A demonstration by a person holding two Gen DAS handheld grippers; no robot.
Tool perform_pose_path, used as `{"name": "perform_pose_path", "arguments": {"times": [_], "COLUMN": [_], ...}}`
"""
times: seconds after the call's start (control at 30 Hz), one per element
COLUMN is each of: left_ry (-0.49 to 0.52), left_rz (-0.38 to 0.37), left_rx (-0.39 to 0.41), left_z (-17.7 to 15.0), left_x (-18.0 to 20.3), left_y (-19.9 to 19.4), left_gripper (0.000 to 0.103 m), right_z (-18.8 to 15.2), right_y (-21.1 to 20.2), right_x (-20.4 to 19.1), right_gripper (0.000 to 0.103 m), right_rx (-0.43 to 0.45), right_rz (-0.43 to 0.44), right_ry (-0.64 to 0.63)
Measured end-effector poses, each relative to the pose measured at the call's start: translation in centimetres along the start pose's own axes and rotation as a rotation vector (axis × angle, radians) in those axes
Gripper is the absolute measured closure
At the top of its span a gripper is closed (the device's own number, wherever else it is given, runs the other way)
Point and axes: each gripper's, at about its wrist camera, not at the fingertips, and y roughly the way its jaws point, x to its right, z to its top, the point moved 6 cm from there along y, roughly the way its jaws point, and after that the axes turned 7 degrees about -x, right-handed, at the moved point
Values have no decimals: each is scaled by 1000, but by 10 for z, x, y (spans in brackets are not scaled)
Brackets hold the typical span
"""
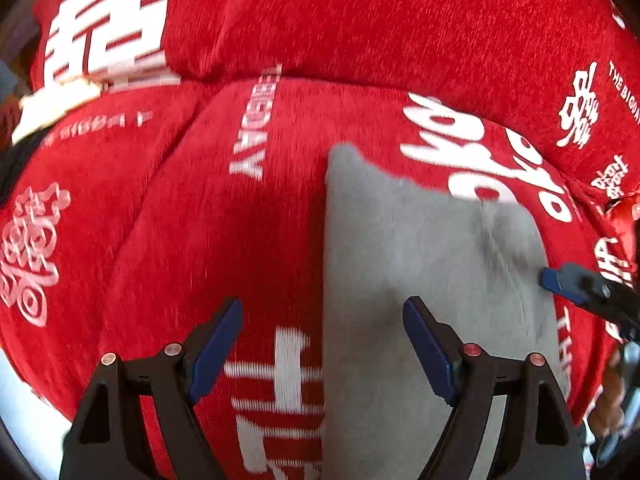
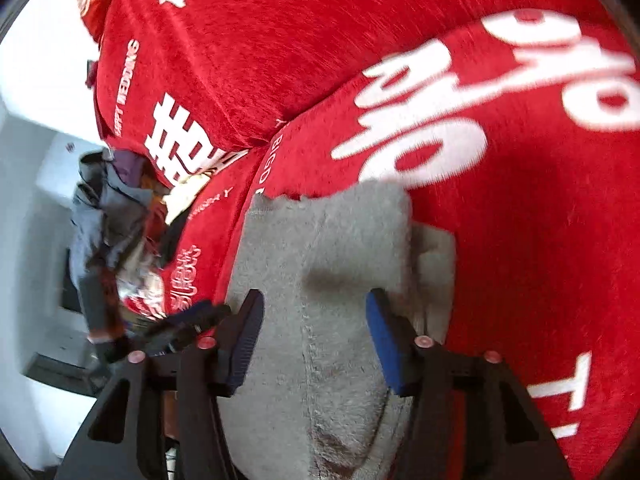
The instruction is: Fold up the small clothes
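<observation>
A small grey garment [image 1: 432, 248] lies flat on a red cover printed with white characters [image 1: 224, 220]. My left gripper [image 1: 322, 344] hangs open over the garment's left edge, one finger above the red cover and the other above the grey cloth. At the right edge of that view, a blue-padded tip of my right gripper [image 1: 560, 280] reaches over the garment's right side. In the right wrist view the grey garment [image 2: 328, 240] spreads under my right gripper [image 2: 316, 340]. Its fingers stand apart above the cloth and are not pressing on it. A folded flap [image 2: 436, 264] sticks out on the garment's right.
A red cushion [image 1: 360, 20] rises behind the garment. A heap of mixed clothes [image 2: 108, 220] lies at the cover's left end, with a cream piece [image 1: 56, 100] beside it. White floor [image 2: 36, 60] shows beyond the cover's edge.
</observation>
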Motion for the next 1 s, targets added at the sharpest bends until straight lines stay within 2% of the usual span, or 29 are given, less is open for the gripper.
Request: {"name": "perform_pose_path", "arguments": {"times": [0.07, 0.17, 0.23, 0.3, 0.37, 0.53, 0.67, 0.73, 0.9, 1.0], "left_ry": [-2, 16, 0, 0, 15, 85, 118, 140, 138, 137], "left_rz": [40, 119, 92, 90, 103, 63, 37, 37, 41, 55], "left_rx": [-14, -112, -108, -105, -65, -28, -28, -24, -4, 10], "left_z": [10, 15, 14, 12, 7, -26, -56, -68, -83, -89], "left_x": [3, 3, 2, 0, -2, 5, 14, 18, 17, 16], "left_y": [6, 37, 40, 32, 16, -12, -20, -21, -24, -30], "left_gripper": [20, 20, 20, 20, 20, 20, 20, 20, 20, 20], "right_z": [5, 16, 15, 11, 3, -54, -100, -116, -142, -154], "right_y": [-1, 13, 33, 36, 29, 19, 29, 31, 11, 4], "right_x": [-7, -16, -10, -13, -27, -75, -80, -74, -62, -56], "right_gripper": [35, 30, 30, 30, 30, 30, 29, 29, 27, 24], "right_rx": [4, -5, -70, -78, -83, -100, -169, -180, -106, -104], "right_rz": [-58, -153, -229, -308, -351, -453, -540, -577, -629, -676], "right_ry": [-49, -99, -134, -206, -261, -593, -746, -764, -742, -730]}}
